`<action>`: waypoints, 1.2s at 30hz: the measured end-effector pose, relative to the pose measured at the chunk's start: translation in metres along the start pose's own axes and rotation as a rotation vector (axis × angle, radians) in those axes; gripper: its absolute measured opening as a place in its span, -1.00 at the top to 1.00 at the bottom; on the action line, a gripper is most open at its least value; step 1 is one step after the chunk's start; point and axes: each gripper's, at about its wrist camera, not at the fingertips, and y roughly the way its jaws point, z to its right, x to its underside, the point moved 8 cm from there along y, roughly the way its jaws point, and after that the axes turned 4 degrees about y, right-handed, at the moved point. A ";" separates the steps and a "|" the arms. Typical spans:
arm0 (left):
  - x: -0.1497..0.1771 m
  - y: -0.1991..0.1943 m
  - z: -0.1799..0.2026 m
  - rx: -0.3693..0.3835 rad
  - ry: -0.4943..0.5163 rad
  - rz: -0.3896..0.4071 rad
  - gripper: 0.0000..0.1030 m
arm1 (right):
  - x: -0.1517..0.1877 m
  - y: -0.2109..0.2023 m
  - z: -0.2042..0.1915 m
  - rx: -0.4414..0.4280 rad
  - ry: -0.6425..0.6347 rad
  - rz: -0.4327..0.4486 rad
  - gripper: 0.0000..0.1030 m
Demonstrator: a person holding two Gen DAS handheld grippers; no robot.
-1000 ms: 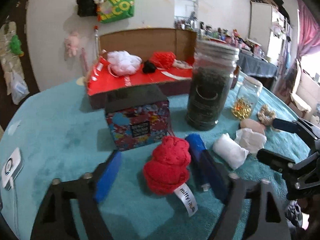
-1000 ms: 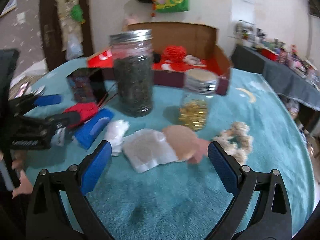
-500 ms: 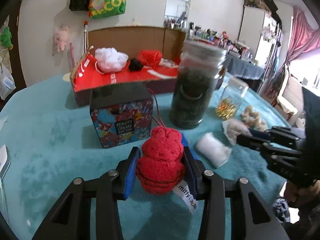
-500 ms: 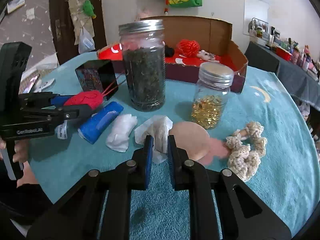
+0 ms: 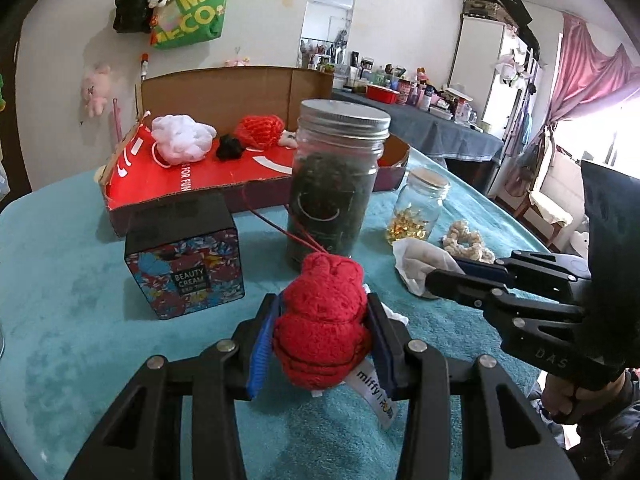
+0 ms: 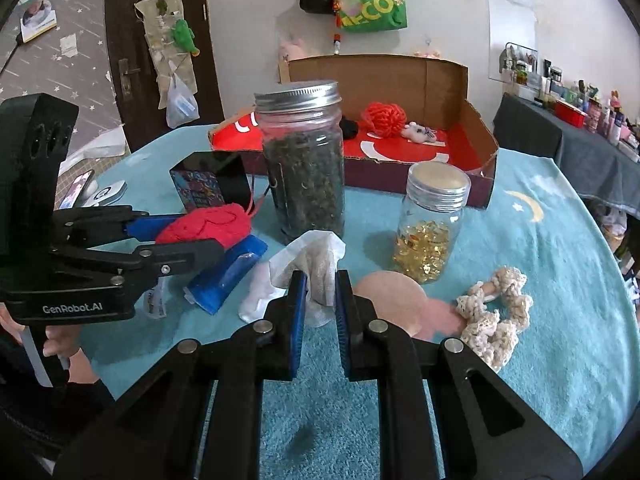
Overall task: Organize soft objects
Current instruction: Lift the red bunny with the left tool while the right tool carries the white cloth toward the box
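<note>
My left gripper [image 5: 323,306] is shut on a red knitted toy [image 5: 320,332] with a white label, held just above the teal tablecloth. The same toy [image 6: 208,226] shows at the left of the right wrist view, between the left gripper's fingers [image 6: 176,222]. A crumpled white cloth [image 6: 320,256] stands up between the blue pads of my right gripper [image 6: 320,286], which is shut on it. In the left wrist view, that cloth [image 5: 416,260] hangs from the right gripper's tip. Behind stands an open red cardboard box [image 5: 188,184] with a white pouf [image 5: 182,140] and a red knit ball [image 5: 260,132] in it.
A tall dark jar [image 5: 334,184] and a small jar of gold capsules [image 6: 434,224] stand before the box. A patterned cream box [image 5: 184,264] sits at the left. A blue tube [image 6: 228,272], white roll [image 6: 256,292], pink pad [image 6: 392,304] and cream scrunchie [image 6: 496,312] lie near the grippers.
Both grippers were open a second ago. The left one has shut on the red toy and raised it a little; the right one has shut on the white cloth, bunching it upward.
</note>
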 end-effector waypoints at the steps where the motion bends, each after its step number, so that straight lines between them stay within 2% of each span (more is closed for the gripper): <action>1: 0.000 0.000 0.000 0.002 -0.002 -0.001 0.12 | 0.000 0.001 0.000 0.000 0.002 0.000 0.74; 5: 0.002 0.001 0.000 0.024 -0.020 -0.009 0.12 | -0.001 0.001 -0.001 -0.012 0.011 0.000 0.74; 25: 0.009 0.009 -0.009 0.022 -0.042 -0.033 0.12 | 0.004 0.006 0.006 -0.002 0.037 -0.022 0.74; 29: 0.014 0.002 -0.017 0.019 -0.046 -0.037 0.12 | 0.005 0.003 0.012 0.002 0.047 -0.024 0.74; 36: 0.029 -0.015 -0.050 -0.039 -0.075 -0.052 0.12 | 0.009 -0.007 0.035 0.031 0.084 -0.032 0.74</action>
